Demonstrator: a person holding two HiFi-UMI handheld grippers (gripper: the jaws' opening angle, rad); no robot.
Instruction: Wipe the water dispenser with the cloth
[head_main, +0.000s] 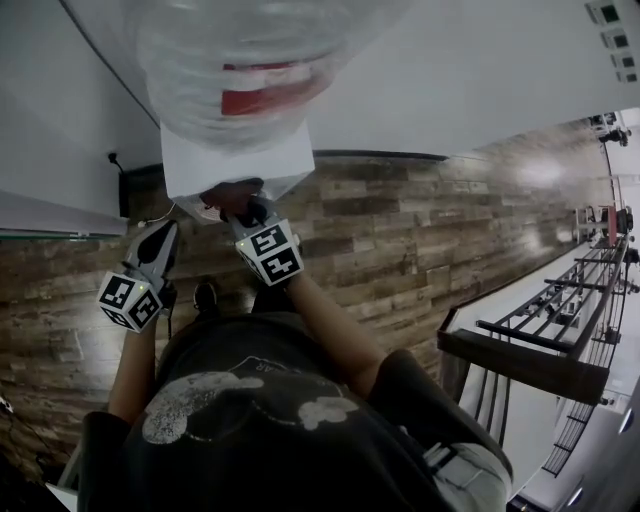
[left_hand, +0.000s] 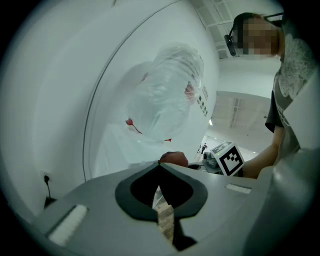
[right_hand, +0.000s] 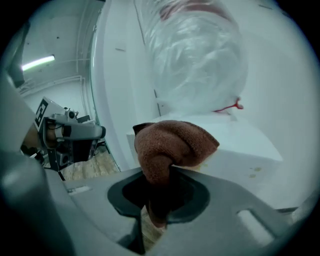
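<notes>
The white water dispenser (head_main: 238, 162) stands against the wall with a clear, plastic-wrapped bottle (head_main: 240, 70) on top. My right gripper (head_main: 247, 212) is shut on a brown cloth (right_hand: 172, 145), whose bunched end is pressed against the dispenser's upper front edge (right_hand: 235, 147). The bottle (right_hand: 195, 55) rises just behind it. My left gripper (head_main: 160, 240) hangs to the left of the dispenser, a little lower, shut with nothing between its jaws. In the left gripper view its gripper (left_hand: 160, 163) points at the cloth (left_hand: 174, 158) and the right gripper's marker cube (left_hand: 227, 158).
A wall socket with a cable (head_main: 112, 158) sits left of the dispenser. Wood-plank floor (head_main: 400, 240) runs below, and a metal railing (head_main: 540, 340) and a drop lie to the right. The person's body (head_main: 260, 420) fills the lower frame.
</notes>
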